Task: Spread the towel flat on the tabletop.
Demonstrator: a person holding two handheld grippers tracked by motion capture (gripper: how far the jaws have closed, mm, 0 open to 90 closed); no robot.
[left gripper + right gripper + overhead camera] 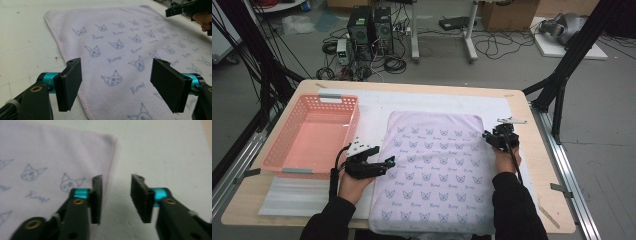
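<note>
Pale desk (532,165), cables on floor beyond. Printed towel (432,170) flat, unfolded, right of pink basket (312,135). Left tongs (382,165) open astride towel's near edge; right tongs (490,136) open beside far corner. No grip yet; folding outstanding.

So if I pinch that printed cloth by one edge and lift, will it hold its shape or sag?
Likely sag: the printed cloth lies flat and thin on the white mat, its near end draping over the table edge. It probably weighs little. The stitched hem should give the left gripper a decent bite.
</note>
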